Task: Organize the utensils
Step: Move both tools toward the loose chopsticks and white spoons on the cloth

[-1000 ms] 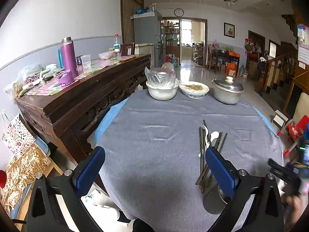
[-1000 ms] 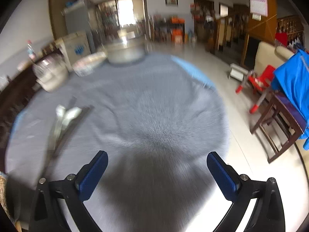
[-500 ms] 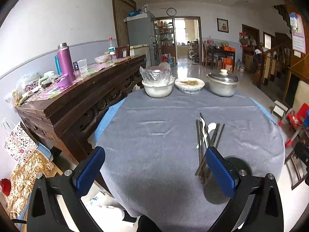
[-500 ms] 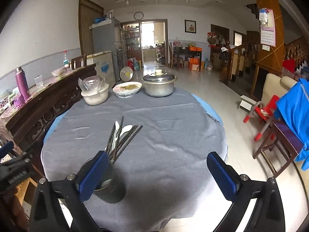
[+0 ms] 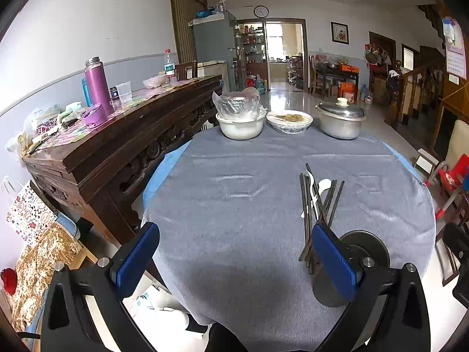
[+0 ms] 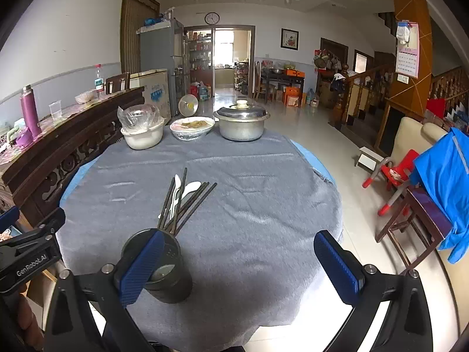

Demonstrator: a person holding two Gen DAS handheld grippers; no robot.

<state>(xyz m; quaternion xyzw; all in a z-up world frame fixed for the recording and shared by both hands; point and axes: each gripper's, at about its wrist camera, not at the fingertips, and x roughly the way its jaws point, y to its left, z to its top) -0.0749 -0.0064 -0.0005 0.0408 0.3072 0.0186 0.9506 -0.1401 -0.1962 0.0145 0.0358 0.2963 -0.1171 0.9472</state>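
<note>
Round table point(image 6: 263, 205), grey cloth: dark chopsticks point(image 6: 187, 202), white spoons point(image 6: 190, 188), dark cup point(image 6: 167, 267); far edge: white bowl point(image 6: 143, 138), dish point(image 6: 192, 127), lidded pot point(image 6: 241, 123).

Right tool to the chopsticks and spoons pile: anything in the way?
Partly. The dark holder cup stands on the grey cloth at the right tool's left finger, directly before the pile of chopsticks and white spoons. A straight reach from the middle or right meets only bare cloth.
</note>
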